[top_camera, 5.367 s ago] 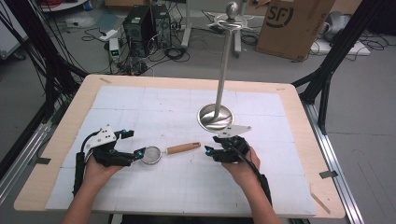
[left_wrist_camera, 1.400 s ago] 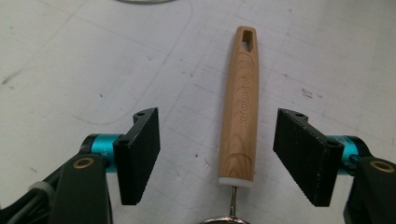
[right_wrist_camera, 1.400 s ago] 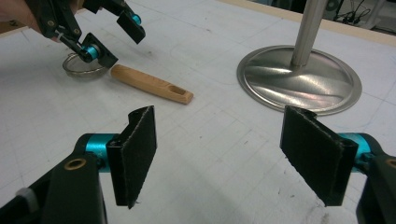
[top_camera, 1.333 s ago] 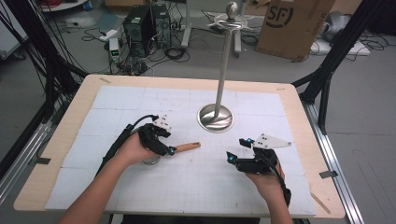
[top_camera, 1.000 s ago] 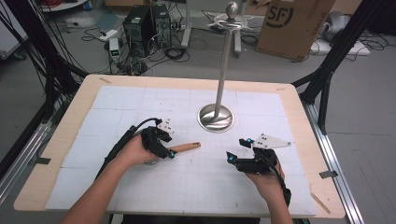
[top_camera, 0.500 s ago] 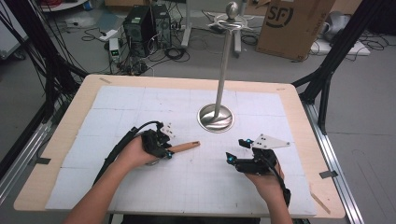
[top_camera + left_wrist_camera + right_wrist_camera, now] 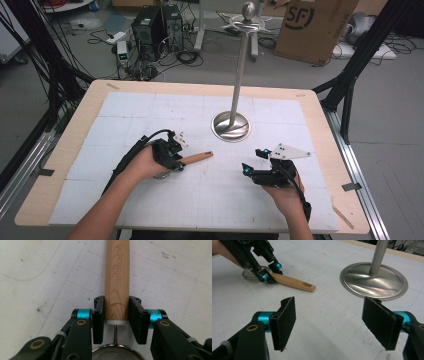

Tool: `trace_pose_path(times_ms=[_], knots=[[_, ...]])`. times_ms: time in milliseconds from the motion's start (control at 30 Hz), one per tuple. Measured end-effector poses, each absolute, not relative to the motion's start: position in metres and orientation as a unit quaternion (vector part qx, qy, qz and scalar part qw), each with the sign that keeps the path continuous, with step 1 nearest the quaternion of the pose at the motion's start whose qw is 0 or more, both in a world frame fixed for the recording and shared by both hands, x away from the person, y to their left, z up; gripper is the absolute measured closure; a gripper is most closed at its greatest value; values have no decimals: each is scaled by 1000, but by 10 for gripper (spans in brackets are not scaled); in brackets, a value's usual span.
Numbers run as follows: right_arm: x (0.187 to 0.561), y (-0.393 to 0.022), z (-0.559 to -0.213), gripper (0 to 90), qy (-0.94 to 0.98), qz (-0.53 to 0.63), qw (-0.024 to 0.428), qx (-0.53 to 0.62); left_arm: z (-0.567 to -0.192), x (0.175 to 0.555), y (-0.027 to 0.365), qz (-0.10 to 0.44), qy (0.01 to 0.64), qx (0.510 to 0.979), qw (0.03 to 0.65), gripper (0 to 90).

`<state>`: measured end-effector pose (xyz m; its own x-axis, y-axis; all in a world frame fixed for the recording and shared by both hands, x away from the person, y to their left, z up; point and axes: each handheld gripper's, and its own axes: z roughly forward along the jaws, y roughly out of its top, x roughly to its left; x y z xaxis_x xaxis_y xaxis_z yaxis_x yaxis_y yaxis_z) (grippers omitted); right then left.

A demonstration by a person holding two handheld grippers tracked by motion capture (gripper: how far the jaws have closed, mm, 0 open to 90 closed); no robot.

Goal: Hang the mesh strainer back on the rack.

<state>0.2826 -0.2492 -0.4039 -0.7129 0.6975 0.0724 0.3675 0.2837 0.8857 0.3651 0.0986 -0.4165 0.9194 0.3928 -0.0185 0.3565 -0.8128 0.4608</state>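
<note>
The table (image 7: 125,107) is covered by a white gridded mat, and toward its far middle stands a tall metal stand (image 7: 239,75) on a round polished base (image 7: 374,281), with a small ring of arms near its top. The strainer (image 7: 165,172) lies on the mat in front of that base, to the left, its wooden handle (image 7: 117,277) pointing toward the base and its mesh bowl (image 7: 117,355) under the left hand.

The left gripper (image 7: 116,312) is clamped on the handle at its bowl end, just above the white ferrule; its jaws have just been closing, and the wood is now pressed between both pads. The right gripper (image 7: 337,322) rests well apart to the right, its jaws spread wide with nothing between them.

The step in hand is judged to be the lift of the strainer, probably toward the stand for hanging. It would be done best if the clamp were kept firm and square, since round, smooth wood can roll between flat pads. Because the grip sits close to the bowl, the long handle end is left free; the slot (image 7: 307,285) near its tip is the part a hook would need, so that end should be kept clear and led upward. The lift should be started slowly and straight up, so that the bowl rim is not dragged across the mat. The base should be given room on the way.
</note>
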Motion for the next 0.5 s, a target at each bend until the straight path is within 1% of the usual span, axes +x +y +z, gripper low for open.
trace_pose_path(times_ms=[300,500], knots=[[283,-247,-405,263,786,490,165,339,-413,373,88,19,196,961,192,667],[283,-247,-405,262,787,489,165,338,-414,376,91,6,200,959,199,672]])
